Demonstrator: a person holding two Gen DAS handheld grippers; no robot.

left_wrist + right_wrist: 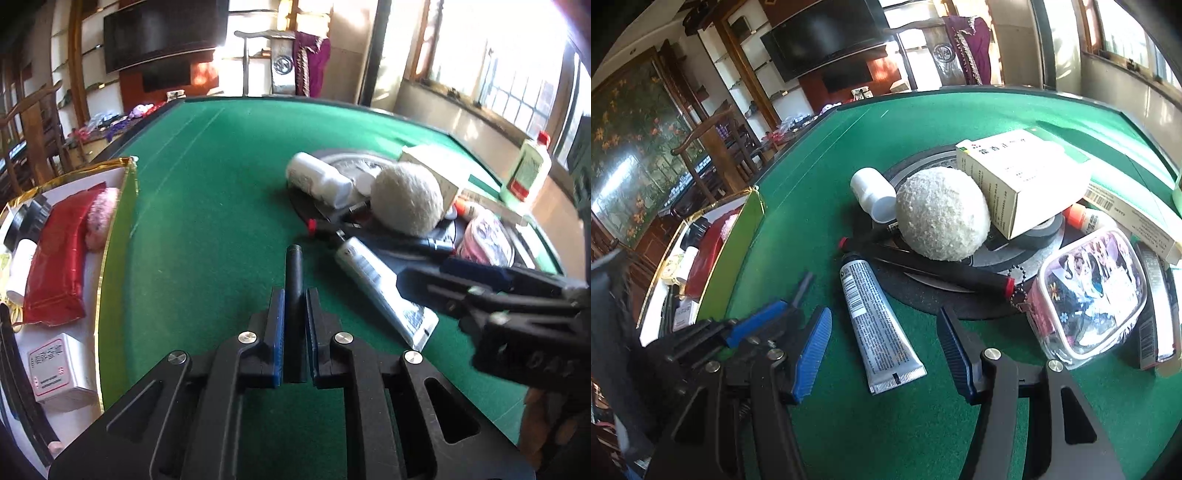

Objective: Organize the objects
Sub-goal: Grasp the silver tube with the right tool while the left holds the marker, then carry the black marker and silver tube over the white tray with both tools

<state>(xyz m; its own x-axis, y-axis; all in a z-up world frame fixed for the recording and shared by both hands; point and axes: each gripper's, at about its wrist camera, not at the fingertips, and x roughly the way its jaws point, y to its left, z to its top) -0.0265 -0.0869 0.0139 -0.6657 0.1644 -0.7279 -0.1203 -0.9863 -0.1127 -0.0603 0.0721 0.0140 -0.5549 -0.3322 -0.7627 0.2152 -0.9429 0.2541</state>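
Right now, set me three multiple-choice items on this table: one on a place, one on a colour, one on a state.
1. Where does the silver tube lie?
A. in the box at the left
B. on the green felt, between the right gripper's open fingers
C. on top of the white ball

2. What colour are the caps on the ends of the black stick in front of the white fuzzy ball?
A. red
B. yellow
C. white

3. What is the left gripper doing?
A. standing open and empty
B. shut on a pink pouch
C. shut on a thin dark rod

Key: 1 B, the tube rests flat on the felt ahead of the right gripper. 2 A, both ends show red. 3 C, the blue pads clamp the rod.
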